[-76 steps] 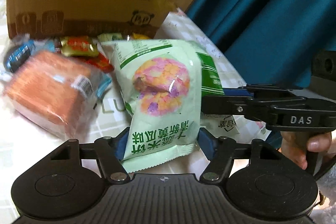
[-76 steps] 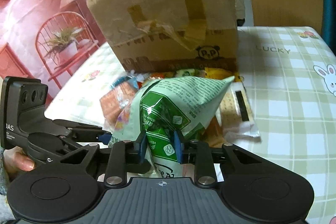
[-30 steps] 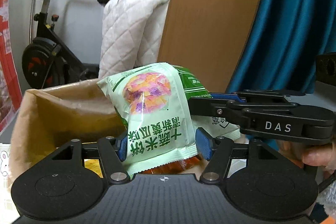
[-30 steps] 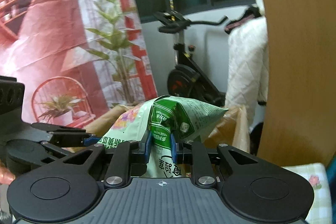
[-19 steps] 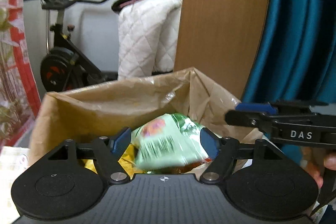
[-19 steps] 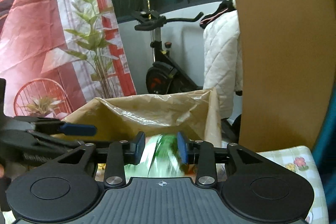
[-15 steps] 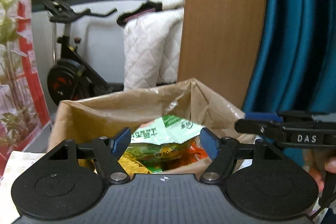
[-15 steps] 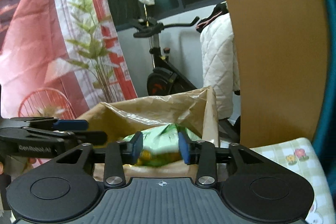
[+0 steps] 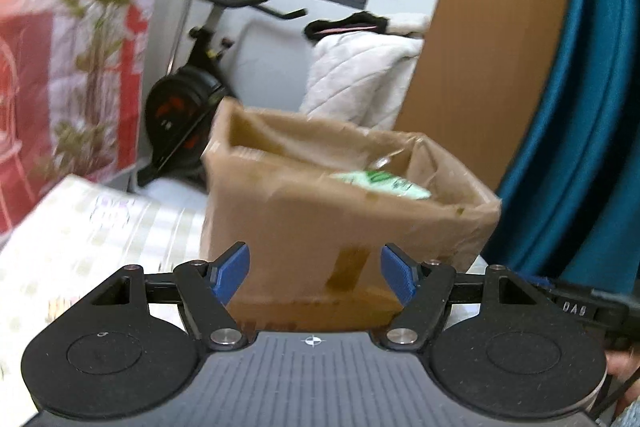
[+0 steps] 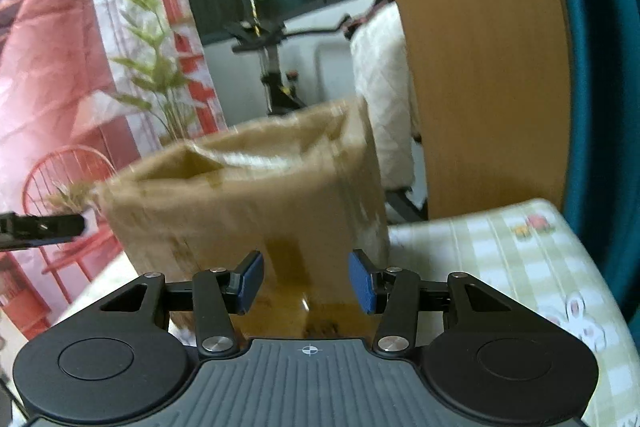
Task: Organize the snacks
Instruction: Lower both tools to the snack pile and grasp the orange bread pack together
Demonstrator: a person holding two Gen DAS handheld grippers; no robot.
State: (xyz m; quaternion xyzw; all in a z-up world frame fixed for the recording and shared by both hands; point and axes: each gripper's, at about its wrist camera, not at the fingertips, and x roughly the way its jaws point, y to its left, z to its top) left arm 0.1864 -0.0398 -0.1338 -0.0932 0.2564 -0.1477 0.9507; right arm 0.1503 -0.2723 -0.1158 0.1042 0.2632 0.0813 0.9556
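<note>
Snacks sit inside the cardboard box (image 9: 320,211), which stands at the far edge of the checked tablecloth (image 10: 520,267); a pale green packet (image 9: 380,183) shows just above its rim. Judging by this, the drop-off step is over and the next move calls for fetching another packet. The left gripper (image 9: 315,271) has its jaws spread wide and holds nothing. The right gripper (image 10: 306,281) has just been opening, stands partly open, and nothing lies between its pads.
</note>
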